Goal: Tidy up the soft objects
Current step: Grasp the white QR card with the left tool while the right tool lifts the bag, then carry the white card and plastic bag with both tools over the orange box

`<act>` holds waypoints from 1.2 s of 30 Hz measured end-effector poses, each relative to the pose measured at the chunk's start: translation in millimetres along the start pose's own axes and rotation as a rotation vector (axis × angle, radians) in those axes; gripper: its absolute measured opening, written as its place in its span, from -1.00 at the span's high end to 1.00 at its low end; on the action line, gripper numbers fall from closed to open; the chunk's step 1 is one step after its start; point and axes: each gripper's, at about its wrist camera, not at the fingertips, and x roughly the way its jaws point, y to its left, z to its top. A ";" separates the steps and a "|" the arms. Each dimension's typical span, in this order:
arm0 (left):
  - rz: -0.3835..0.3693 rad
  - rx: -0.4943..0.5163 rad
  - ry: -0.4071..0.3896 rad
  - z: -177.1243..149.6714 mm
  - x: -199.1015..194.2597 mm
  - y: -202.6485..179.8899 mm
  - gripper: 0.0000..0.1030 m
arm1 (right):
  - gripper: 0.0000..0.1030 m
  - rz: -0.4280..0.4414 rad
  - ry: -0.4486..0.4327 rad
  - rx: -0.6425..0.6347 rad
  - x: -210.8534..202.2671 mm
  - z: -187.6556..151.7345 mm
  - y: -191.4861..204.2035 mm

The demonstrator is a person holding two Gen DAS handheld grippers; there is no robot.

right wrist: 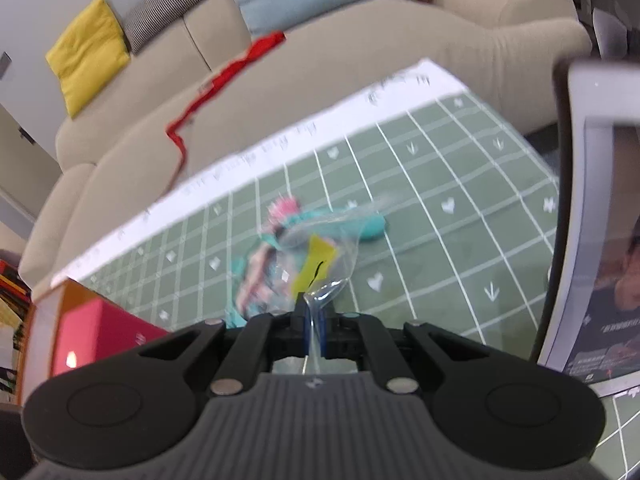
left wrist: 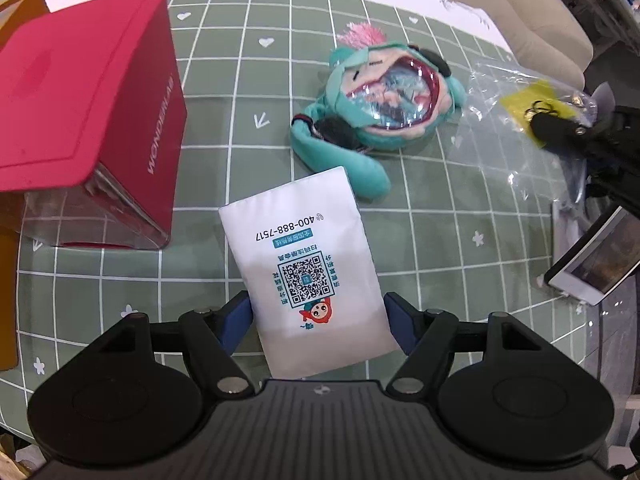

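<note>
A green tablecloth [left wrist: 420, 184] with a white grid covers the table; a beige sofa [right wrist: 360, 60] runs along its far edge. The left gripper [left wrist: 318, 326] is spread wide, the flat white pouch [left wrist: 304, 268] between its fingers. Ahead lies a teal plush toy [left wrist: 376, 96]; left of the fingers stands a rigid red box [left wrist: 88, 96]. The right gripper [right wrist: 314, 332] pinches a crinkly clear plastic bag [right wrist: 316, 260], with open cloth to its right
</note>
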 end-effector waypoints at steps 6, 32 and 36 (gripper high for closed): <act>-0.016 0.041 -0.001 10.1 -1.8 6.7 -0.59 | 0.97 0.005 -0.035 -0.011 -11.0 6.7 16.1; -0.190 -0.060 -0.104 187.3 -87.7 131.9 -0.59 | 0.97 0.039 -0.088 -0.101 47.4 45.3 126.7; -0.246 -0.251 -0.047 199.2 -89.0 203.8 -0.59 | 0.97 0.042 -0.080 -0.169 72.8 50.5 176.6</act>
